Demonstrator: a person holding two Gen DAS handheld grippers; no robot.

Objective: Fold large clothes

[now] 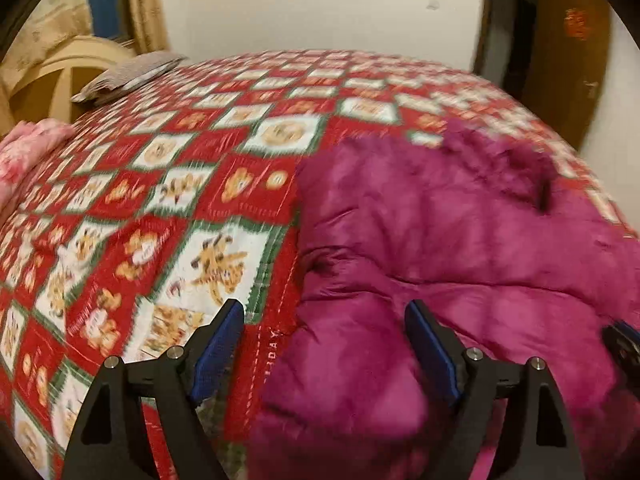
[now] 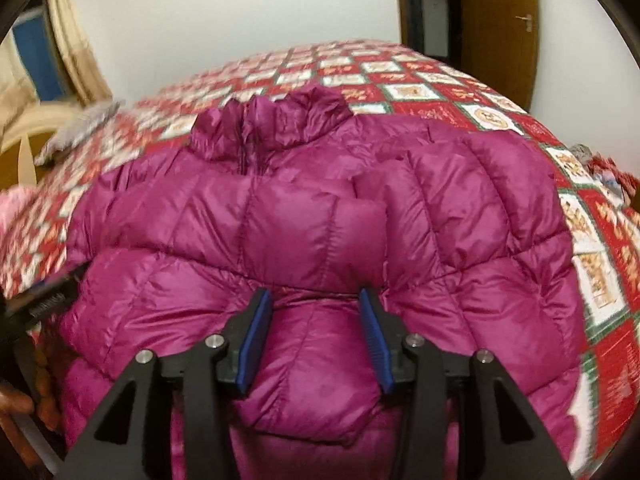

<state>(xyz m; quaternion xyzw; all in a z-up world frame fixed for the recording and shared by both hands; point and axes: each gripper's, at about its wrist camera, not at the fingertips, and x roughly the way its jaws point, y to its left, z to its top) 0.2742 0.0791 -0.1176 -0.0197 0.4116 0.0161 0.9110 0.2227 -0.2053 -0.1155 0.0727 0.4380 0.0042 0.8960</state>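
A magenta quilted puffer jacket [image 2: 320,224] lies on the bed, collar [image 2: 272,124] at the far side, sleeves laid across its front. My right gripper [image 2: 316,304] is open above the jacket's near part, with a puffed panel between its fingers; no grip shows. In the left wrist view the jacket [image 1: 460,240] fills the right half. My left gripper [image 1: 324,320] is wide open over the jacket's left edge, empty. The right gripper's tip [image 1: 624,344] shows at the right edge. The left gripper [image 2: 44,300] shows at the left edge of the right wrist view.
The bed has a red, white and green patterned quilt [image 1: 160,200]. A grey pillow [image 1: 128,76] and a cream headboard [image 1: 60,80] are far left, pink bedding [image 1: 24,152] beside them. A white wall is behind, a brown door [image 2: 504,32] at far right.
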